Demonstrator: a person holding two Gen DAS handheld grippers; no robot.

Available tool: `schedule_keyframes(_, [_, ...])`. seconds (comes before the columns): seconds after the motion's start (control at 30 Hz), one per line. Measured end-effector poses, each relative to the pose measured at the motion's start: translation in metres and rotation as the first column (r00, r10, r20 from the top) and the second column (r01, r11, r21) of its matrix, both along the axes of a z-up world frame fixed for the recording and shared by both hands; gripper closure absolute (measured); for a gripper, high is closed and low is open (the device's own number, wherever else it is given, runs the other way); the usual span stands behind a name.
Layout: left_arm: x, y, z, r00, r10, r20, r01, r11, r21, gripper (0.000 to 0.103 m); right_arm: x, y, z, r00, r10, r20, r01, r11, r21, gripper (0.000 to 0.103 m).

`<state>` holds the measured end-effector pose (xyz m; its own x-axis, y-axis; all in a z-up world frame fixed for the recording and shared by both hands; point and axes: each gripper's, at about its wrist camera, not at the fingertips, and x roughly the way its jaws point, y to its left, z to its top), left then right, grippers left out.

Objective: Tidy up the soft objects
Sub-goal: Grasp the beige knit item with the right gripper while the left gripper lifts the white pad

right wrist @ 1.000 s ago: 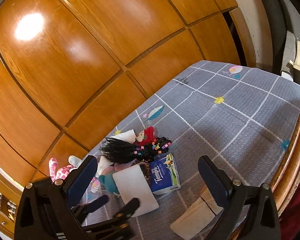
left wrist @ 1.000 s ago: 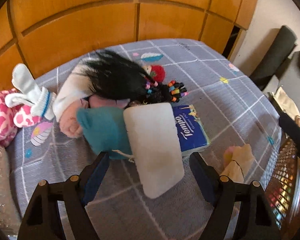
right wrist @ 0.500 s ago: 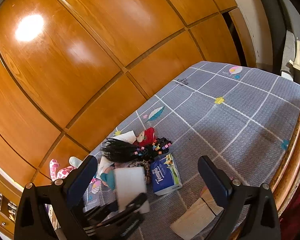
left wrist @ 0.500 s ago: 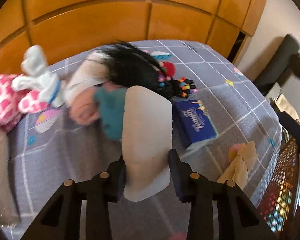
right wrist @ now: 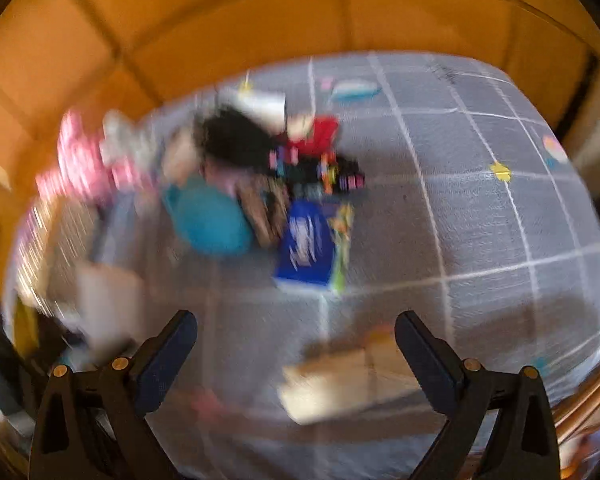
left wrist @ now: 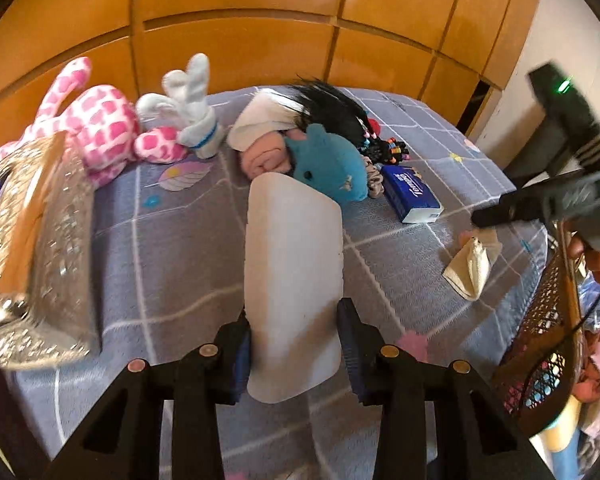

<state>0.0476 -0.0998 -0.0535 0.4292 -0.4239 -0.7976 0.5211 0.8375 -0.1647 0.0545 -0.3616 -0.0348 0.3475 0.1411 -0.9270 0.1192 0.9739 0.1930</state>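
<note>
My left gripper [left wrist: 294,338] is shut on a white foam block [left wrist: 294,264], held lifted above the grey checked bedspread [left wrist: 172,264]. Beyond the block lie a teal plush [left wrist: 332,166], a black-haired doll [left wrist: 324,108], a pink-spotted plush [left wrist: 96,124] with white socks [left wrist: 192,96], and a blue Tempo tissue pack [left wrist: 410,196]. My right gripper [right wrist: 296,344] is open and empty, over a cream folded cloth [right wrist: 340,384]; that view is blurred by motion. The cream folded cloth [left wrist: 472,268] lies right of the block, under the right gripper's black body [left wrist: 560,160].
A sparkly silver bag [left wrist: 36,248] stands at the left edge of the bed. Wooden wardrobe panels [left wrist: 260,12] rise behind the bed. A wicker basket [left wrist: 548,340] stands at the right, beside a person's fingers [left wrist: 588,260].
The left gripper closed on the foam block, lifted it off the pile and carried it left toward the silver bag. The right gripper swung down over the cream cloth.
</note>
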Motion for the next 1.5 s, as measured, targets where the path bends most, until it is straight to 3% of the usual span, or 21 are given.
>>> schedule_keyframes(0.07, [-0.004,0.005,0.003,1.000,0.007,0.011,-0.006,1.000,-0.027,0.064,0.003,0.004,-0.008,0.993,0.065,-0.095,-0.072,0.995,-0.070,0.002])
schedule_keyframes(0.17, [-0.010,0.013,0.009,1.000,0.008,0.018,-0.007,0.999,-0.051,0.064,0.003,0.009,-0.023,0.967,0.139,-0.213,-0.164,0.981,-0.102,0.002])
schedule_keyframes(0.33, [-0.018,0.024,0.018,0.999,0.009,0.033,-0.006,0.997,-0.078,0.063,0.012,0.015,-0.039,0.929,0.165,-0.331,-0.226,0.962,-0.154,0.002])
schedule_keyframes(0.5, [-0.023,0.037,0.023,0.999,0.021,0.042,-0.017,0.995,-0.099,0.063,0.023,0.027,-0.051,0.869,0.211,-0.449,-0.330,0.921,-0.207,0.002])
schedule_keyframes(0.7, [-0.025,0.048,0.027,0.998,0.039,0.044,-0.033,0.992,-0.121,0.063,0.018,0.058,-0.058,0.770,0.311,-0.558,-0.508,0.828,-0.239,0.002])
schedule_keyframes(0.77, [-0.027,0.050,0.028,0.998,0.038,0.049,-0.031,0.992,-0.123,0.063,0.017,0.065,-0.067,0.744,0.314,-0.590,-0.549,0.790,-0.272,0.002])
schedule_keyframes(0.9, [-0.028,0.055,0.031,0.998,0.047,0.052,-0.040,0.991,-0.125,0.063,0.011,0.075,-0.094,0.663,0.308,-0.682,-0.644,0.699,-0.310,0.002])
schedule_keyframes(0.93, [-0.028,0.057,0.031,0.997,0.051,0.049,-0.045,0.991,-0.127,0.063,0.010,0.076,-0.096,0.657,0.309,-0.687,-0.653,0.689,-0.315,0.003])
schedule_keyframes(1.0, [-0.029,0.060,0.033,0.997,0.056,0.047,-0.049,0.990,-0.135,0.063,0.008,0.085,-0.104,0.667,0.324,-0.671,-0.662,0.671,-0.334,0.006])
schedule_keyframes(1.03, [-0.029,0.061,0.034,0.997,0.057,0.051,-0.049,0.989,-0.137,0.063,0.009,0.088,-0.104,0.669,0.336,-0.663,-0.664,0.672,-0.329,0.024])
schedule_keyframes(1.07, [-0.031,0.063,0.035,0.997,0.058,0.056,-0.050,0.989,-0.141,0.063,0.008,0.092,-0.103,0.668,0.353,-0.655,-0.667,0.675,-0.316,0.036])
schedule_keyframes(1.13, [-0.032,0.066,0.037,0.996,0.064,0.059,-0.055,0.988,-0.147,0.063,0.011,0.096,-0.095,0.673,0.368,-0.641,-0.676,0.658,-0.332,0.048])
schedule_keyframes(1.23, [-0.034,0.071,0.042,0.995,0.076,0.067,-0.065,0.985,-0.159,0.063,0.010,0.100,-0.081,0.706,0.377,-0.599,-0.655,0.670,-0.351,0.069])
schedule_keyframes(1.37, [-0.037,0.084,0.051,0.990,0.114,0.087,-0.097,0.979,-0.177,0.063,0.017,0.096,-0.047,0.774,0.389,-0.500,-0.600,0.702,-0.383,0.070])
schedule_keyframes(1.5, [-0.043,0.096,0.066,0.973,0.169,0.155,-0.144,0.977,-0.160,0.063,0.012,0.117,-0.005,0.829,0.440,-0.344,-0.551,0.747,-0.372,0.070])
